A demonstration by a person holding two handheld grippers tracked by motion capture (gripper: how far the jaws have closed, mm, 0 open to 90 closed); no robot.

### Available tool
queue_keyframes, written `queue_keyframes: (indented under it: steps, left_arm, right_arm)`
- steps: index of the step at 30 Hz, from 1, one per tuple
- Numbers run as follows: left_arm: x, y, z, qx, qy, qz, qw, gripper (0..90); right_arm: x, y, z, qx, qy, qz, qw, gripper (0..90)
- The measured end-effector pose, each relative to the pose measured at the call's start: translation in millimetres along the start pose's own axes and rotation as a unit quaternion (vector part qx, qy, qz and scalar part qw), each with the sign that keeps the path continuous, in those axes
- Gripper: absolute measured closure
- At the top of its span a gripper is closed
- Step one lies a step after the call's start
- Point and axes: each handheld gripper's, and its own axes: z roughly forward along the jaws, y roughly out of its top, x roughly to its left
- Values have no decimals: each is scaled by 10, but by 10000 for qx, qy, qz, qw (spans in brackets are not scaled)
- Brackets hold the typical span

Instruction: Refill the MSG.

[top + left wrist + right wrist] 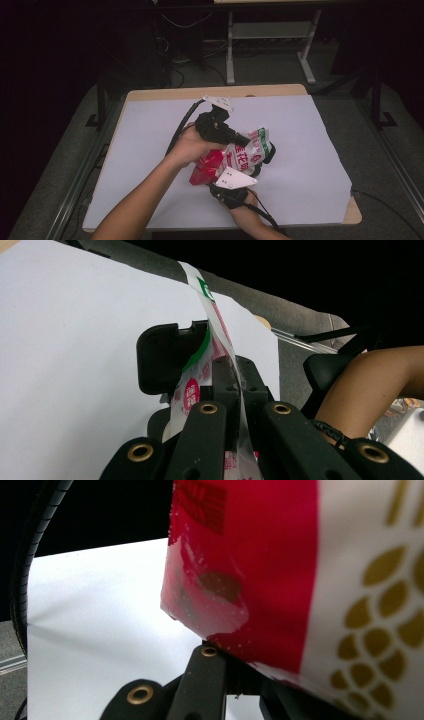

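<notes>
There is one bag (pixel 239 155) in the scene, a red-and-white plastic snack bag with green trim and printed characters. It is held up above the white sheet (pixel 150 145) that covers the table, near the middle of the sheet and a little toward its near edge. In the right gripper view the bag's red panel and a white panel with gold oval marks hang just above the jaws, with a clear, see-through patch at its lower corner.

Two grippers work on this one bag. The left gripper (pixel 248 140) comes in from the far side of the bag; its jaws are clamped together on the bag's thin upper edge, and the left gripper view shows the film pinched flat between the two black jaws and rising past them. The right gripper (pixel 235 672) sits at the near side of the bag, under its red end; its jaws are closed on the bag's lower edge, with the film running down into the slot between them.

One white sheet lies under everything, on one wooden table (pixel 352 216) whose bare corner shows beyond the sheet. Two forearms enter from the near edge of the sheet, one behind each gripper.
</notes>
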Motion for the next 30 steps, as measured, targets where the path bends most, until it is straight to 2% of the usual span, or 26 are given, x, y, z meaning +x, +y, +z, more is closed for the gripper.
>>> queue_keyframes:
  steps: [30]
  left_arm:
    - [7, 9, 13, 23, -12, 16, 10000, 897]
  right_arm:
    - [-3, 3, 1, -7, 2, 9, 10000, 900]
